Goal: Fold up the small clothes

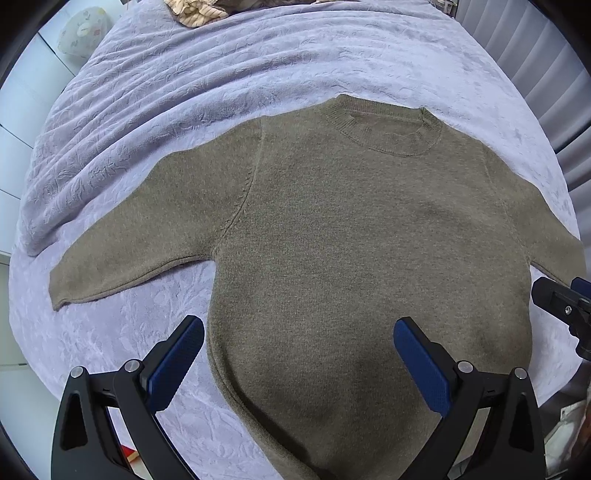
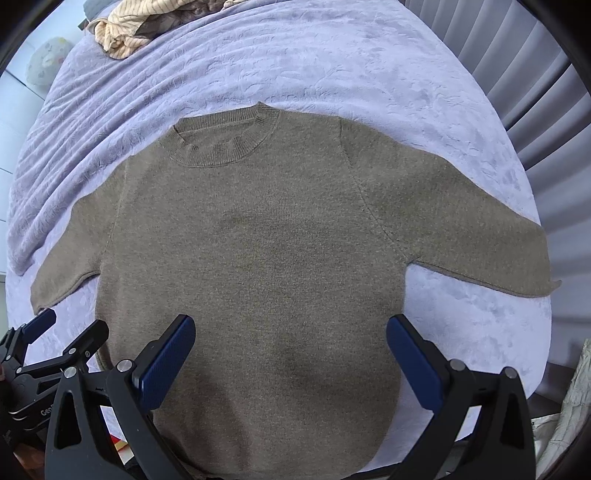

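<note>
An olive-brown knit sweater (image 1: 351, 229) lies flat, face up, on a lilac bedspread (image 1: 184, 92), collar at the far side and both sleeves spread out. My left gripper (image 1: 299, 328) hovers open over its lower left hem, blue pads wide apart and holding nothing. In the right wrist view the same sweater (image 2: 266, 229) fills the middle, and my right gripper (image 2: 290, 326) hangs open over its lower part, empty. The right gripper (image 1: 565, 302) shows at the left view's right edge; the left gripper (image 2: 70, 339) shows at the right view's lower left.
A heap of striped and dark clothes (image 2: 125, 29) lies at the bed's far end. A round pale cushion (image 1: 83, 31) sits beyond the far left corner. Vertical blinds (image 2: 546, 110) run along the right. The bedspread (image 2: 461, 314) ends close to my grippers.
</note>
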Available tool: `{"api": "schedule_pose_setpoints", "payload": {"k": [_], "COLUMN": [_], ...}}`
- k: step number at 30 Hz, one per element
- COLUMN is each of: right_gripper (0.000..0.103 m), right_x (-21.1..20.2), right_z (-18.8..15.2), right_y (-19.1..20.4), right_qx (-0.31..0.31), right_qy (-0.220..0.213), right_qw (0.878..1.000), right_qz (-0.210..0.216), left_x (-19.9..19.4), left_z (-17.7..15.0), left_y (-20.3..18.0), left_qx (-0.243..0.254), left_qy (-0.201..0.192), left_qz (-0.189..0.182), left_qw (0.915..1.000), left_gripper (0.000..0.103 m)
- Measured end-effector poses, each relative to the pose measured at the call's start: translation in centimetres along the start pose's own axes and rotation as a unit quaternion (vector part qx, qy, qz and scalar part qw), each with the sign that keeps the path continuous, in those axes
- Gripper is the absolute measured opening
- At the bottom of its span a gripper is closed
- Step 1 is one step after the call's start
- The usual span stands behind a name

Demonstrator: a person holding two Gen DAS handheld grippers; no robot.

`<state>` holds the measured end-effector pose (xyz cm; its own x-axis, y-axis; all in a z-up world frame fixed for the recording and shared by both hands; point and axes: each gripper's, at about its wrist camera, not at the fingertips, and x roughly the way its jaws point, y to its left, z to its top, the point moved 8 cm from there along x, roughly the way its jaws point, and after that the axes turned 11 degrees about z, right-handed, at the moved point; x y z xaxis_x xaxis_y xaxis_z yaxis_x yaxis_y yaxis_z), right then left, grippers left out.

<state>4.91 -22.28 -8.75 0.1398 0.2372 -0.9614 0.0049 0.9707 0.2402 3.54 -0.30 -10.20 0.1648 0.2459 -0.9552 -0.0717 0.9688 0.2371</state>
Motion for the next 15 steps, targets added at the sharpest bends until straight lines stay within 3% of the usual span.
{"api": "schedule_pose_setpoints", "payload": {"k": [15], "right_gripper": [0.103], "right_x": [0.42], "right_z": [0.63], "right_y": [0.38], "right_qx": [-0.007], "right_qy": [0.004], "right_qw": [1.0], "right_qz": [-0.006], "left_x": [0.45], "left_z": [0.2], "left_y": [0.08], "left_qx": [-0.006], "left_qy": [0.008], "left_qz": [0.0], "left_qw": [1.0], "left_gripper": [0.103]}}
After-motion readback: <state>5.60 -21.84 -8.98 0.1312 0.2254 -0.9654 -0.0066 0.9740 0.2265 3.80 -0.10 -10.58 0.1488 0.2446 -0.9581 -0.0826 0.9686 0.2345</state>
